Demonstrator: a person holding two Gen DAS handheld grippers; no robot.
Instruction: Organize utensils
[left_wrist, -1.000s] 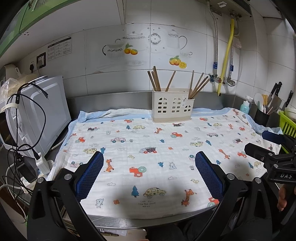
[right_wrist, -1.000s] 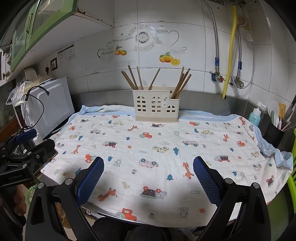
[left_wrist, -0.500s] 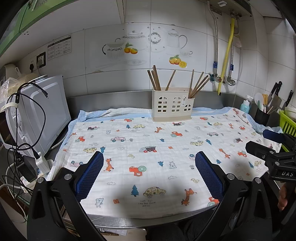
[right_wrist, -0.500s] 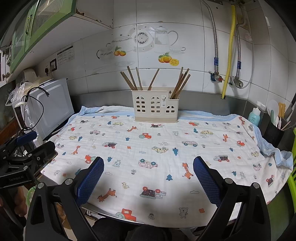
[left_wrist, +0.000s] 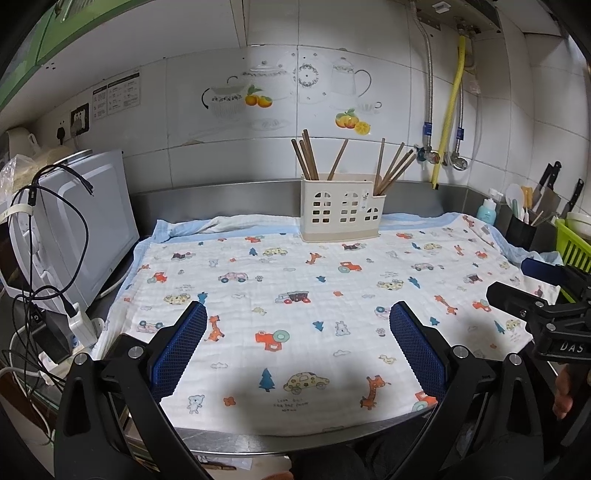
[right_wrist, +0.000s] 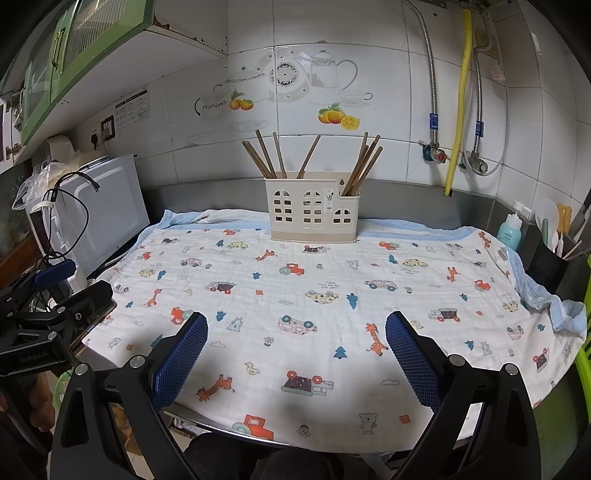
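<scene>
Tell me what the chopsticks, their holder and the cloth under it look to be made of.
Chopsticks: probably wood or bamboo; matte brown, straight, no shine.
Holder: looks like molded plastic; smooth cream walls with crisp window-shaped cutouts and a darker beige base.
Cloth: soft woven cotton, likely gauze; a fine crinkled grid texture, printed cartoon cars and giraffes, and a rumpled blue-edged border.

A printed cloth (left_wrist: 295, 295) is covering the steel surface (left_wrist: 258, 441) (its near edge showing bare), and a cream utensil holder (left_wrist: 340, 212) is standing on the cloth's far edge.
</scene>
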